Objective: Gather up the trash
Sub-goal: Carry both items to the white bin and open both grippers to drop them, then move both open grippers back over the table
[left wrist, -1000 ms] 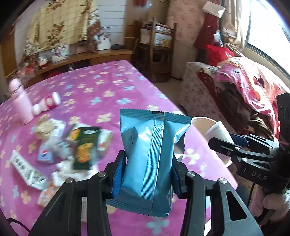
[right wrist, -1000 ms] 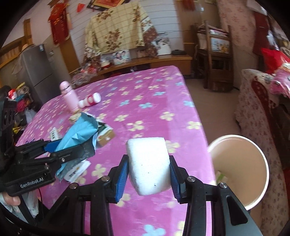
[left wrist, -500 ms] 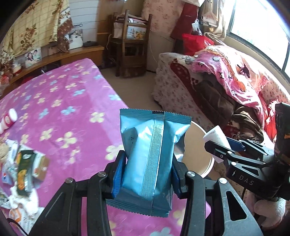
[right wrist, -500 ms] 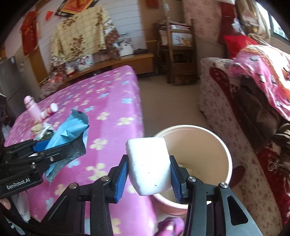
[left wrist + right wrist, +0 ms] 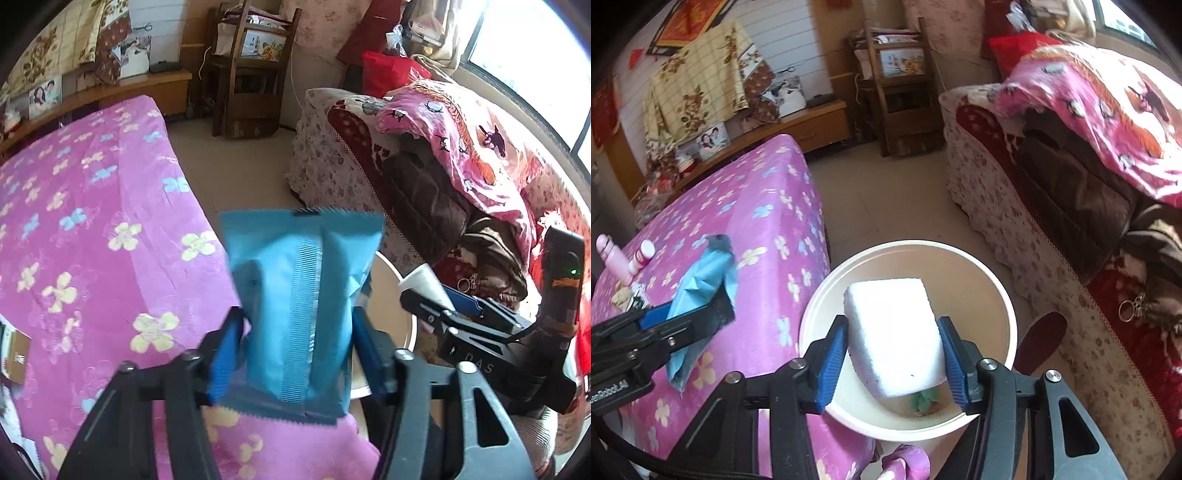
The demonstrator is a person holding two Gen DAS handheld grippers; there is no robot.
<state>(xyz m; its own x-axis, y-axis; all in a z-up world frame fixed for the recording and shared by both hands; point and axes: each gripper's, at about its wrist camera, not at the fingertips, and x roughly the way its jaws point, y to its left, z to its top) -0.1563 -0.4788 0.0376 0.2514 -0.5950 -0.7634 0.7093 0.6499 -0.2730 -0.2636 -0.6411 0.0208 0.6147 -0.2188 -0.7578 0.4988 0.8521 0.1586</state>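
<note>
Both hands have swung off the table to the bin [image 5: 997, 295]. The right gripper [image 5: 892, 356] is opening, white block [image 5: 894, 336] dropping in; the left gripper [image 5: 295, 350] is opening, loosing its blue packet [image 5: 299, 295] beside it.

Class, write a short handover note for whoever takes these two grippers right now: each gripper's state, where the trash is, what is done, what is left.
Left gripper: jaws opening, blue packet between them, a gap at each pad; it sits over the table edge, bin just beyond.
Right gripper: jaws opening, white block loose between them, over the bin's mouth.
Done: some trash already lies in the bin's bottom.
Left: let the block drop, get the packet over the bin, then collect the wrappers on the table. The pink bottles are standing there too.
</note>
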